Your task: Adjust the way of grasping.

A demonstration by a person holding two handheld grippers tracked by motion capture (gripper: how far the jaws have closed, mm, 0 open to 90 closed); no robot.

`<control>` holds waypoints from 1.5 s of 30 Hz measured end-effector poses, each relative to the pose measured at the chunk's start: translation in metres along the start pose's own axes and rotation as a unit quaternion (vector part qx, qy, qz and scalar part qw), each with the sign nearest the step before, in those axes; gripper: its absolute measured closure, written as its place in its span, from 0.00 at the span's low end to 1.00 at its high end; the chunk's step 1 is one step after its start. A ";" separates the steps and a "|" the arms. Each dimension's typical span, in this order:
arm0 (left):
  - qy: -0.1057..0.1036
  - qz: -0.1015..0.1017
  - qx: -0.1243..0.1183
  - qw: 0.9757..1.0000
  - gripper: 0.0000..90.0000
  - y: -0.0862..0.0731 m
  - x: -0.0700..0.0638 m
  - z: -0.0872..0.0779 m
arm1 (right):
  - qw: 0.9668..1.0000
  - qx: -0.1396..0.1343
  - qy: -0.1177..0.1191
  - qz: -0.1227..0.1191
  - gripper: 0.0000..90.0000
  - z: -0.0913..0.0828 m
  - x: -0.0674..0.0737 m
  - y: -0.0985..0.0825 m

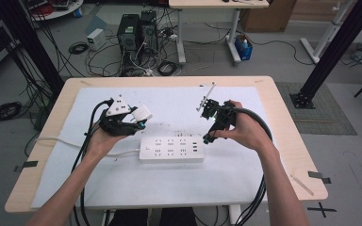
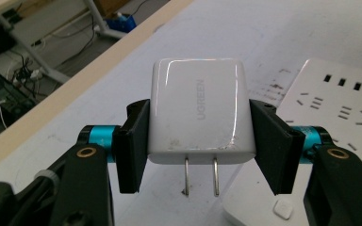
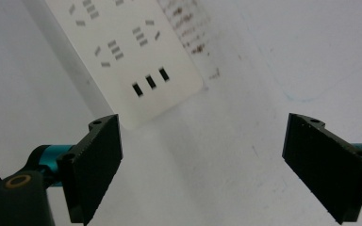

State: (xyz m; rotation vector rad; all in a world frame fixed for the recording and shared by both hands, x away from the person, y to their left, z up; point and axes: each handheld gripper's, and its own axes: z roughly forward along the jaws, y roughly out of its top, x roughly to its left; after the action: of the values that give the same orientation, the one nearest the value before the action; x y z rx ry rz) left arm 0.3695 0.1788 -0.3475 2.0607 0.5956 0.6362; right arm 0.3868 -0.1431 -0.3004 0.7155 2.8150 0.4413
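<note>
A wooden-edged table (image 1: 283,136) under a white cover is filling the middle of the room, with computer towers (image 1: 136,30) and loose cables sitting on the grey floor at twelve o'clock beyond it. In the left gripper view, the left gripper (image 2: 198,136) is clamping a white charger (image 2: 199,110) between its two black pads, one pad pressing on each side wall. The charger is showing as a glossy, rounded white block with faint grey lettering running up its face, small scuffs near its lower edge, and two flat metal prongs (image 2: 201,176) pointing down toward six o'clock, hanging free of the cover. From the high view the left gripper (image 1: 139,120) is holding the charger (image 1: 142,113) above the table, at about ten o'clock from the white power strip (image 1: 171,149), which is lying flat at the centre with its sockets facing up. The right gripper (image 3: 202,165) is standing with its jaws wide apart and nothing between them, and the power strip's end with three slots (image 3: 150,81) is lying at eleven o'clock ahead of it.
</note>
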 end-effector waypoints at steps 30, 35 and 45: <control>0.027 0.171 -0.108 0.979 0.47 0.015 -0.066 -0.020 | 0.918 -0.211 0.295 0.158 0.14 0.002 0.005 0.018; 0.021 0.193 -0.125 0.973 0.47 0.019 -0.075 -0.022 | 0.900 -0.232 0.326 0.172 0.14 0.005 0.005 0.017; 0.009 0.224 -0.150 0.963 0.47 0.025 -0.089 -0.020 | 0.870 -0.253 0.383 0.183 0.14 0.010 0.008 0.017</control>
State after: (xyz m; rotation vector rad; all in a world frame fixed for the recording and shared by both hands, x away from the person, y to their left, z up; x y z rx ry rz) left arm 0.2940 0.1228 -0.3355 1.9077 0.0265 0.9435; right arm 0.3900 -0.1225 -0.3051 1.1300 2.9414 1.8056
